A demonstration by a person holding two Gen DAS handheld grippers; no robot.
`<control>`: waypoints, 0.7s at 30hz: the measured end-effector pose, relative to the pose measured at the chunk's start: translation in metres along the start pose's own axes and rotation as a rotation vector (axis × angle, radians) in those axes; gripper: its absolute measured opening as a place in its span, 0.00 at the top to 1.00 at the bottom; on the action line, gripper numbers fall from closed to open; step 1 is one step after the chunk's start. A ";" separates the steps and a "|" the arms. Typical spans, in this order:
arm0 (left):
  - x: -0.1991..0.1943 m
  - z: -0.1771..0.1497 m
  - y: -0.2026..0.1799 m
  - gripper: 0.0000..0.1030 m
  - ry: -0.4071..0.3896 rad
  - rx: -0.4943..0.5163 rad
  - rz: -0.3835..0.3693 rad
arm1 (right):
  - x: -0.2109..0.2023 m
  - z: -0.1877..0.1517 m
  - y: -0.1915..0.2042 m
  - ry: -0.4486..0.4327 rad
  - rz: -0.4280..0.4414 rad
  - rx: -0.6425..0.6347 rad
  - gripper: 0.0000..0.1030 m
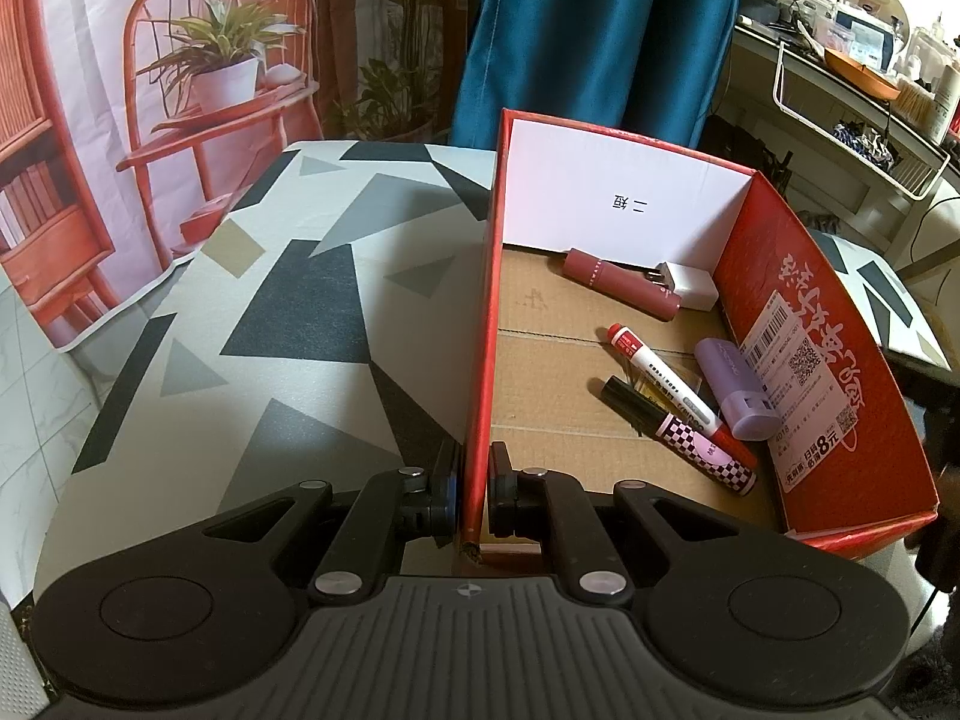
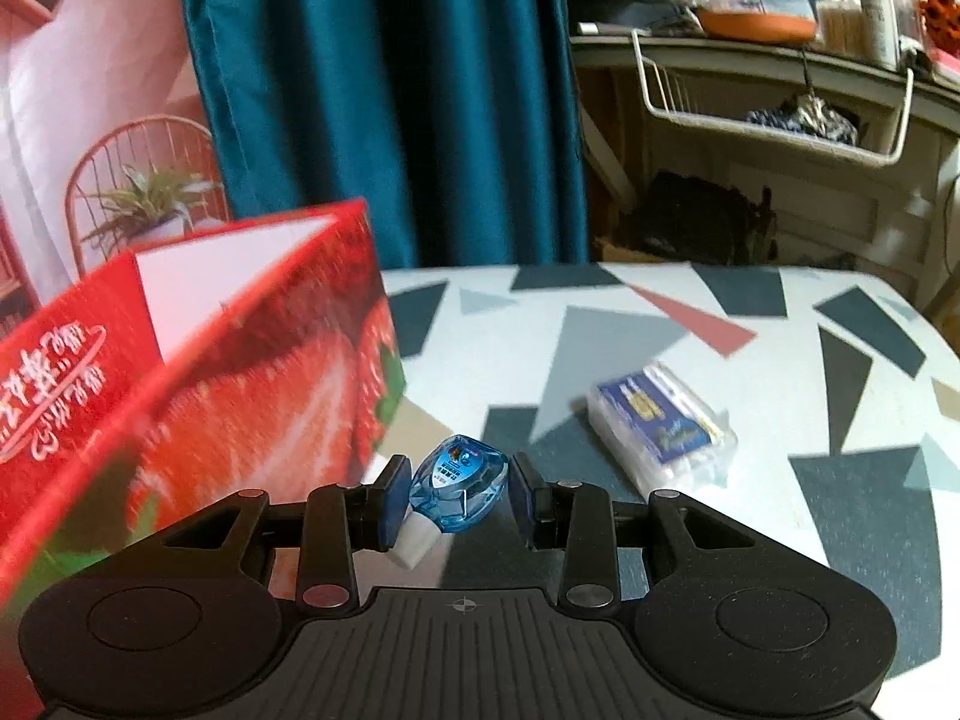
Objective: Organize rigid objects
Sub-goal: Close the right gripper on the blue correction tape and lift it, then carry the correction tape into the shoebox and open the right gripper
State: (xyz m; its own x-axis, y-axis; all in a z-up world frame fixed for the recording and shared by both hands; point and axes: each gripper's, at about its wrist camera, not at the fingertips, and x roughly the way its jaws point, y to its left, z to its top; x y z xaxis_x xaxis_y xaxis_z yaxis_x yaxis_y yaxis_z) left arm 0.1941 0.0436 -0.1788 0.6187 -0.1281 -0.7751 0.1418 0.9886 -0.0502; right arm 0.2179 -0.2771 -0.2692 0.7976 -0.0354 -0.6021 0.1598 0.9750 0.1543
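Observation:
My left gripper is shut on the near left wall of the red cardboard box. Inside the box lie a dark red tube, a white charger, a red-and-white marker, a black checkered pen and a purple case. My right gripper is shut on a blue transparent correction tape, held above the table beside the box's outer wall. A clear plastic packet with a blue label lies on the table to the right.
The table has a cloth with grey and black triangles. A blue curtain hangs behind. A cluttered shelf with a white wire basket stands at the back right. A printed backdrop of a chair and plant is at the left.

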 end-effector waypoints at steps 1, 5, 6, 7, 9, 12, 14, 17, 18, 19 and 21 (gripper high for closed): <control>0.000 0.000 0.000 0.90 0.000 0.001 0.001 | -0.002 0.004 0.001 -0.012 0.006 0.005 0.68; 0.000 0.000 -0.001 0.90 0.001 -0.001 0.000 | -0.016 0.020 0.006 -0.074 0.044 0.025 0.68; 0.001 0.000 -0.001 0.90 0.001 0.000 0.000 | -0.020 0.025 0.009 -0.095 0.056 0.023 0.68; 0.001 0.000 -0.002 0.90 0.002 0.001 0.001 | -0.024 0.030 0.011 -0.112 0.068 0.020 0.68; 0.001 0.000 -0.002 0.90 0.002 0.001 0.002 | -0.030 0.038 0.018 -0.145 0.086 0.010 0.68; 0.001 0.000 -0.002 0.90 0.002 -0.001 0.000 | -0.040 0.049 0.027 -0.190 0.120 -0.006 0.68; 0.001 0.001 -0.002 0.90 0.002 -0.002 -0.001 | -0.045 0.055 0.033 -0.210 0.143 -0.022 0.68; 0.001 0.001 -0.002 0.90 0.001 -0.002 -0.001 | -0.046 0.061 0.044 -0.206 0.195 -0.043 0.68; 0.001 0.001 -0.002 0.90 0.001 -0.002 -0.001 | -0.045 0.062 0.047 -0.201 0.212 -0.052 0.68; 0.001 0.001 -0.001 0.90 0.001 -0.002 -0.001 | -0.044 0.062 0.051 -0.195 0.223 -0.061 0.68; 0.001 0.001 -0.001 0.90 0.001 -0.003 -0.002 | -0.040 0.061 0.057 -0.174 0.239 -0.084 0.68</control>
State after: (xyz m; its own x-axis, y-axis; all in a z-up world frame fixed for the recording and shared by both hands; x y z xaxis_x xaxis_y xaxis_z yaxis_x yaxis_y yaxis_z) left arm 0.1954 0.0420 -0.1793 0.6176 -0.1299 -0.7757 0.1406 0.9886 -0.0536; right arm 0.2304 -0.2333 -0.1889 0.8955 0.1667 -0.4127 -0.0866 0.9747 0.2059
